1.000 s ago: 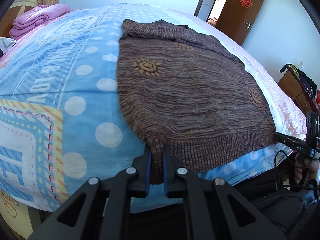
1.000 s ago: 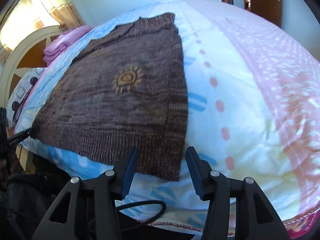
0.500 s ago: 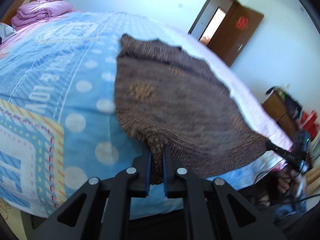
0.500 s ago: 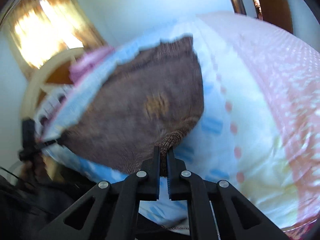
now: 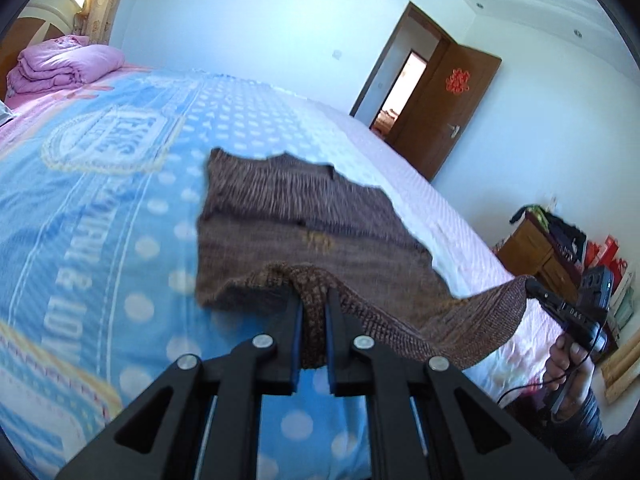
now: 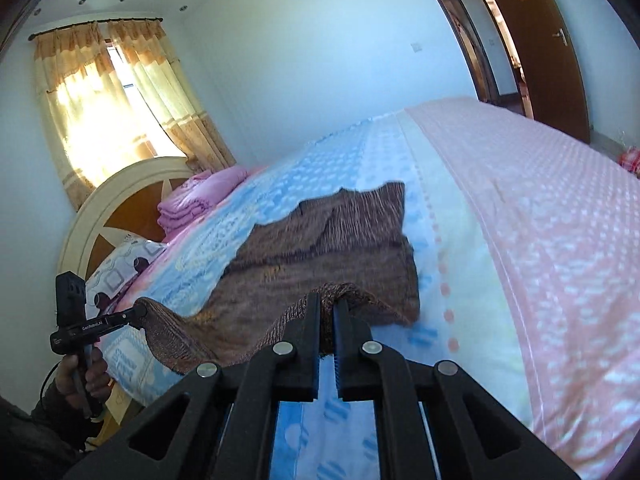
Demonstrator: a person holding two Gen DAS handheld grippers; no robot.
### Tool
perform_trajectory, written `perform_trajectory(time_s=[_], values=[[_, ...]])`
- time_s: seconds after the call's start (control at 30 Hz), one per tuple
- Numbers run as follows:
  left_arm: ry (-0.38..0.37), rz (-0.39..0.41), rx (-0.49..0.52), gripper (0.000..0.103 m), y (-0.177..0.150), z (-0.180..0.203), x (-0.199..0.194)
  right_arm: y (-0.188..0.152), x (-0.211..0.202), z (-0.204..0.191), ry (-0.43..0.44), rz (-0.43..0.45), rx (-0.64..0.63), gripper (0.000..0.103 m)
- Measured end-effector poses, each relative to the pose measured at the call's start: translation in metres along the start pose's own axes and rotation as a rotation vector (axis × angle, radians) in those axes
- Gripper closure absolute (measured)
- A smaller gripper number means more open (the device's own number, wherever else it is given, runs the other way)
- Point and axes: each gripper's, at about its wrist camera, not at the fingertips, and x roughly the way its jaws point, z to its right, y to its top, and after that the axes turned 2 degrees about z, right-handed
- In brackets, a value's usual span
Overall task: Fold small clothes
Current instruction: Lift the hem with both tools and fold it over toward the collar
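**Sweater hem lifted at both corners**

Blue dotted bed cover [image 5: 120, 208] with a pink side fills the bedroom, and a brown knitted sweater [image 5: 280, 216] with orange motifs lies on it. Its near hem hangs raised above the cover. The left gripper [image 5: 313, 320] pinches one hem corner between narrow fingers; the right gripper [image 6: 327, 320] clamps the other corner, fingers almost together.

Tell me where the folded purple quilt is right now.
The purple quilt lies at the head of the bed, against the headboard: far left in the left wrist view, beyond the brown sweater.
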Motion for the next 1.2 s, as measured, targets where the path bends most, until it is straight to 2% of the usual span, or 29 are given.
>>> perform_trajectory(time_s=[0.07,0.23,0.43,0.8,0.93,1.07,1.2], values=[[-0.017,0.024,-0.03,0.093,0.012,-0.005,0.002,0.012,0.004,-0.001,0.001,0.022,-0.005,0.098],[0.01,0.064,-0.064,0.093,0.044,-0.018,0.016,0.045,0.025,0.004,-0.007,0.065,-0.013,0.098],[0.018,0.11,-0.049,0.093,0.082,-0.023,0.03,0.086,0.051,0.001,-0.01,0.105,-0.045,0.098],[0.047,0.121,-0.039,0.093,0.14,-0.04,0.087,0.147,0.125,0.015,-0.051,0.125,-0.058,0.098],[0.101,0.069,-0.015,0.093,0.147,-0.054,0.128,0.149,0.172,0.033,-0.077,0.073,-0.035,0.098],[0.146,-0.011,-0.04,0.093,0.143,-0.076,0.175,0.139,0.224,0.059,-0.103,-0.011,0.008,0.098],[0.191,-0.084,-0.041,0.093,0.136,-0.092,0.22,0.122,0.278,0.077,-0.18,-0.102,0.003,0.098]])
